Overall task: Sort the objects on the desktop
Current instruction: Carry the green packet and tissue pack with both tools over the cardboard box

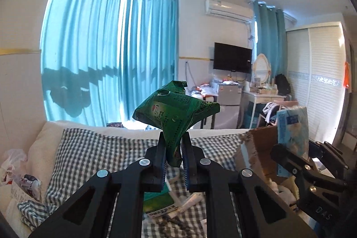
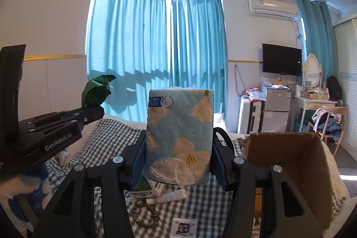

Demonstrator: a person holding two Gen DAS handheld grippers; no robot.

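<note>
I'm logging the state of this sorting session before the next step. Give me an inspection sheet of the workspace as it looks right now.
Surface: gray-and-white checked cloth, covering a bed-like top.
Job's things: crumpled green packet and blue tissue pack both lifted; open cardboard box at the right.
Clutter: small white tube, bead string and a green-and-white flat pack on the cloth.
Grippers: left gripper shut on the green packet; right gripper shut on the tissue pack.
Cables: a wall cable hangs near the television; nothing seen on the cloth.
Surroundings: teal curtains, air conditioner, dressing table.
</note>
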